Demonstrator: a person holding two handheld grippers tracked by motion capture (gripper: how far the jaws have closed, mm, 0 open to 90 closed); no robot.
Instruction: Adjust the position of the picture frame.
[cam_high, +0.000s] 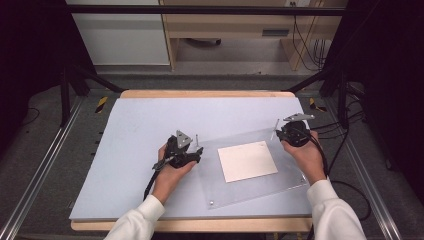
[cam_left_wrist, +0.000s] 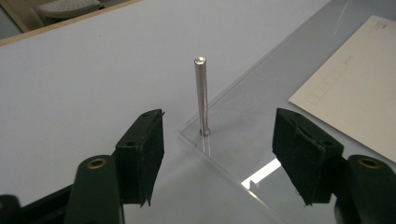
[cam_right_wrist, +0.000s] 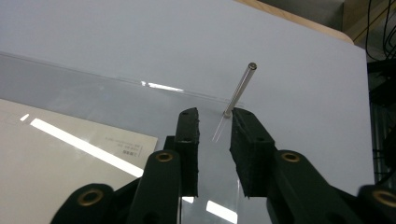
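Pale grey-blue table (cam_high: 140, 125) with a wooden edge, person seated at the near side, white sleeves coming in from below. A clear rectangular acrylic sheet (cam_high: 285, 175) lies flat on the table, right of centre, turned slightly askew. A cream rectangular card (cam_high: 247, 161) sits at the middle of the sheet; cannot tell whether it is on top or under it.

Thin upright metal pins stand at the sheet's corners. Left far-corner metal pin (cam_left_wrist: 201, 95) rises straight from the very corner of the sheet, seen close in the left gripper view. Right far-corner metal pin (cam_right_wrist: 239, 90) stands at the sheet's far right corner.

Left claw (cam_left_wrist: 219, 158), held in the person's left hand (cam_high: 170, 177), sits at the sheet's left far corner. Its jaws are spread wide, one on either side of the corner, pin ahead of the gap between them, nothing gripped.

Right claw (cam_right_wrist: 215, 128), held in the right hand (cam_high: 307, 157), is at the far right corner. Jaws are partly closed with a narrow gap; the pin's base is just at the tip of the right-side jaw. Cannot tell if it touches; the pin is not clamped. Jaws hover over the sheet.

A small round fitting (cam_high: 212, 203) shows at the sheet's near left corner.
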